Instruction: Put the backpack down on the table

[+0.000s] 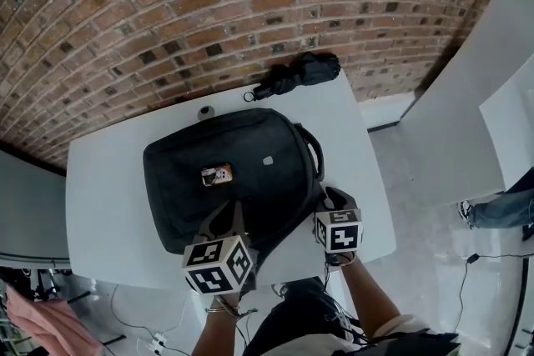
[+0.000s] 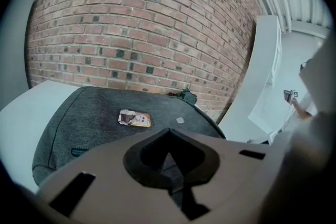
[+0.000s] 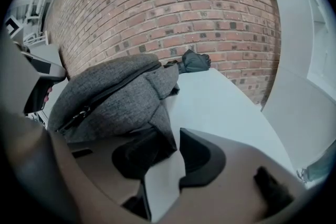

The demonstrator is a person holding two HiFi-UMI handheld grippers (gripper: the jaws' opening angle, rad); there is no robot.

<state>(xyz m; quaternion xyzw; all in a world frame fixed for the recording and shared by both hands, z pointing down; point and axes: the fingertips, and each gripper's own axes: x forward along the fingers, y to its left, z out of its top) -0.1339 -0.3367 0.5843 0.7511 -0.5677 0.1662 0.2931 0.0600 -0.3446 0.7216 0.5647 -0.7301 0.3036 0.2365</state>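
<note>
Backpack [image 1: 225, 171] lies flat on the counter [image 1: 108, 204], seemingly set down, with the left tool [image 2: 169, 136] closed on a fold at its near edge, apparently steadying it, and the right tool [image 3: 170, 136] narrowly apart, empty, beside its corner.

Head view: the marker cube on the left gripper [image 1: 227, 221] covers the backpack's [image 1: 225, 154] near edge. The patch [image 1: 216, 175] on the bag is too small to read. A small round thing [image 1: 205, 112] at the table's [image 1: 108, 204] far edge can't be identified. The person [image 1: 499, 209] far right is cut off, only a leg and shoe show. The pink cloth [image 1: 37, 323] near left is cut off too. Left gripper view: the umbrella [image 2: 187, 96] is mostly behind the backpack, and the right edge is blur. Right gripper view: fabric hides part of the left jaw.
</note>
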